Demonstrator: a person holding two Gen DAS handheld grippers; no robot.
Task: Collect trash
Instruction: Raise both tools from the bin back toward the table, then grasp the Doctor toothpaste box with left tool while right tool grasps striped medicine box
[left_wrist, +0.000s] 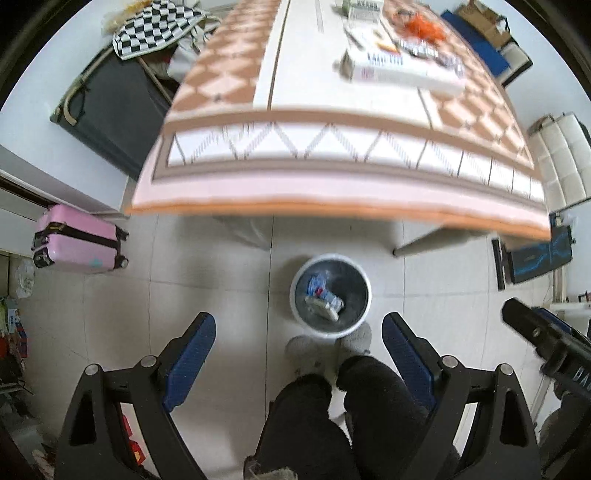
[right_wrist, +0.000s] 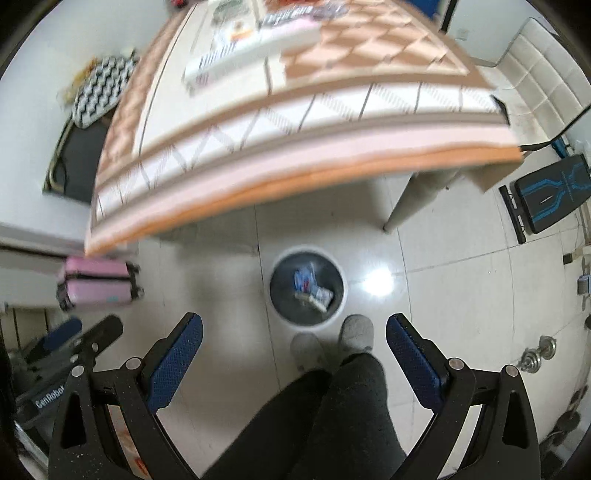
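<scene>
A round white bin (left_wrist: 354, 321) with a dark liner stands on the tiled floor below the table's front edge; crumpled blue-and-white wrappers (left_wrist: 323, 295) lie inside it. It also shows in the right wrist view (right_wrist: 341, 299) with the same wrappers (right_wrist: 312, 290). My left gripper (left_wrist: 299, 332) is open and empty, high above the floor near the bin. My right gripper (right_wrist: 294, 334) is open and empty at a similar height. Each gripper shows at the edge of the other's view. On the table lie a long white box (left_wrist: 402, 72) and an orange item (left_wrist: 424, 24).
The table with a patterned orange cloth (left_wrist: 332, 177) fills the upper view. The person's legs and grey slippers (left_wrist: 354, 338) stand right by the bin. A pink suitcase (left_wrist: 77, 242) lies left, a black case (left_wrist: 110, 107) far left, a dark board (right_wrist: 550, 192) and dumbbells (right_wrist: 539, 354) right.
</scene>
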